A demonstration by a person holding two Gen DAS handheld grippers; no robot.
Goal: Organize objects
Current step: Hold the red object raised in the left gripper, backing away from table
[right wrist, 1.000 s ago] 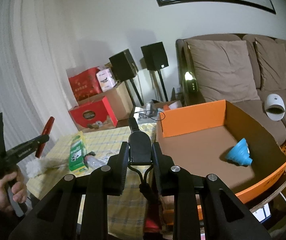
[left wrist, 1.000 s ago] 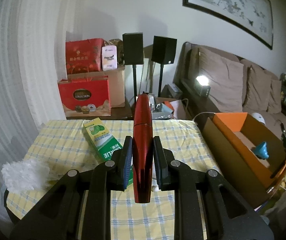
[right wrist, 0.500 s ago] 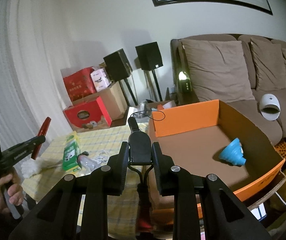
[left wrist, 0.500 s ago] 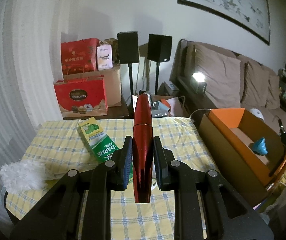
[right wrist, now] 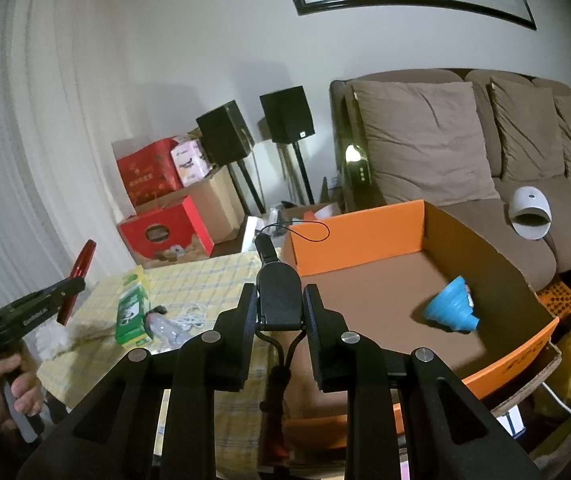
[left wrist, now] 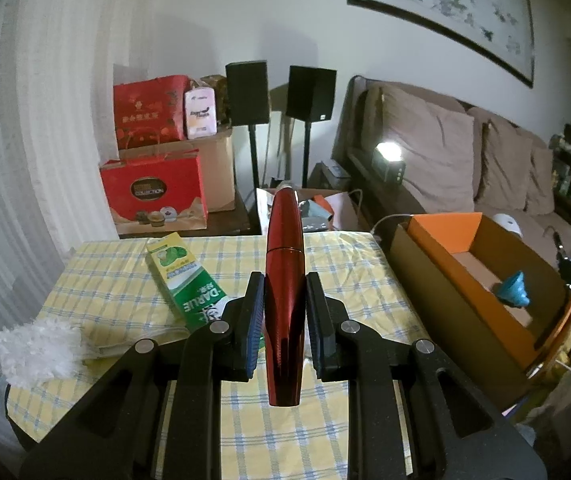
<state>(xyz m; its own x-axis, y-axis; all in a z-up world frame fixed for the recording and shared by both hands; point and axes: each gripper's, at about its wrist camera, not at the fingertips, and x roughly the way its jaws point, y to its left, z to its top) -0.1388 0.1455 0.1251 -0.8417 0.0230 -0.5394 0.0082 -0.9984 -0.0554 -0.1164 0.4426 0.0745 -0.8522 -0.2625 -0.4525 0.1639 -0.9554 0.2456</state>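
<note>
Beside the orange box (left wrist: pixel 437 228), my left gripper (left wrist: pixel 284 312) clamps a glossy red tube (left wrist: pixel 284 280) at mid-length; it looks light, stiff, slippery; my right gripper (right wrist: pixel 278 308) pinches a small black device (right wrist: pixel 278 292) at the box's near wall.

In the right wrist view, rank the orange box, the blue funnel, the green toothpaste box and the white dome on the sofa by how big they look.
Largest to smallest, as they appear:
1. orange box
2. blue funnel
3. green toothpaste box and white dome: these look about alike, and they sit at different distances from the camera, so I won't rank them.
</note>
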